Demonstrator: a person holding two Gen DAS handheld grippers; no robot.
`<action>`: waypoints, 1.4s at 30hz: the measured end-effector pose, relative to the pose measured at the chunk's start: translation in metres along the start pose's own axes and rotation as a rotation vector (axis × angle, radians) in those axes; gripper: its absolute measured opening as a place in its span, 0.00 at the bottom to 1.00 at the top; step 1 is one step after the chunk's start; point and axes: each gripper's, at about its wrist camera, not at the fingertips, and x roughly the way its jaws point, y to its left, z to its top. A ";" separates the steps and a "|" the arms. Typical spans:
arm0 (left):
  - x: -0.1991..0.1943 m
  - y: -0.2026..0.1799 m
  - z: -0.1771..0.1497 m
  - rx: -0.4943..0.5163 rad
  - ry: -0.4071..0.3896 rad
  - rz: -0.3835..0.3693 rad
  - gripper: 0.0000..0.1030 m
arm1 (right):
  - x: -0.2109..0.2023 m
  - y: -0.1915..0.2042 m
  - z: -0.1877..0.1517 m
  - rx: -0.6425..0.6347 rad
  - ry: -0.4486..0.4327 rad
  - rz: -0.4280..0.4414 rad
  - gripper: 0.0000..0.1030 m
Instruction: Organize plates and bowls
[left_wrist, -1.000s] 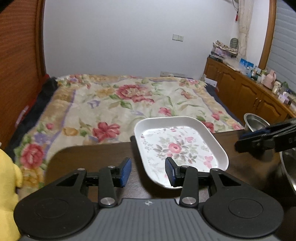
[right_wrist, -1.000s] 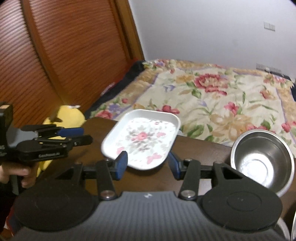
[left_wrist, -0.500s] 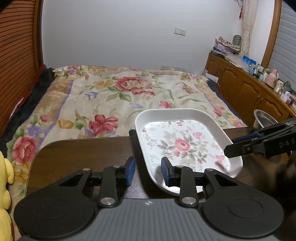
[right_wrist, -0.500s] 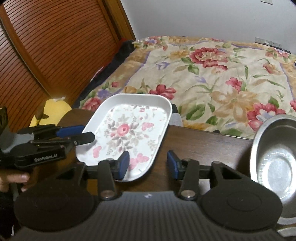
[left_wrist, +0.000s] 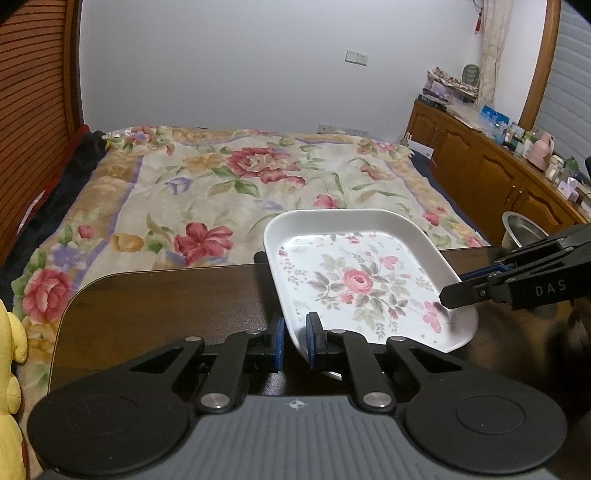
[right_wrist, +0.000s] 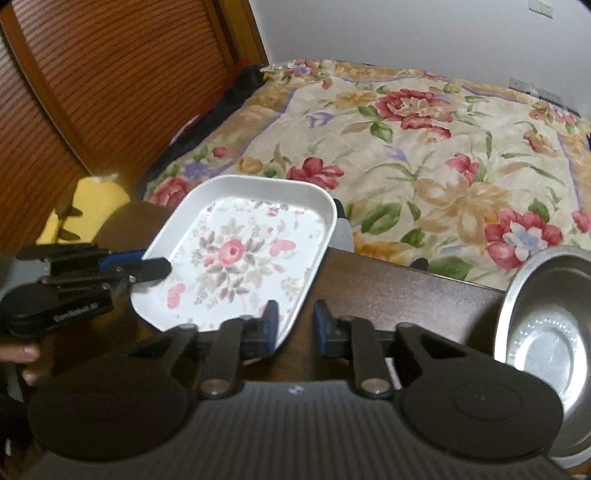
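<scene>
Blue-padded and drawn together, the left gripper (left_wrist: 294, 341) pinches the near rim of the one floral plate (left_wrist: 354, 280), which stretches away from it over the dark table (left_wrist: 166, 295). The right gripper (right_wrist: 294, 325) has just been closing and has the plate's opposite rim between its fingers, though the gap on its right side leaves it unclear whether both pads press. One steel bowl (right_wrist: 550, 332) sits right of that gripper, the flowered bed (right_wrist: 424, 147) beyond.
</scene>
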 end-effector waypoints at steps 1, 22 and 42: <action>0.000 0.000 0.000 0.000 0.001 0.000 0.13 | 0.000 0.000 0.000 -0.004 0.001 0.001 0.20; -0.071 -0.025 -0.004 0.030 -0.069 0.010 0.14 | -0.036 0.007 -0.008 0.015 -0.070 0.056 0.12; -0.172 -0.068 -0.019 0.089 -0.191 0.029 0.15 | -0.129 0.043 -0.039 -0.056 -0.218 0.021 0.12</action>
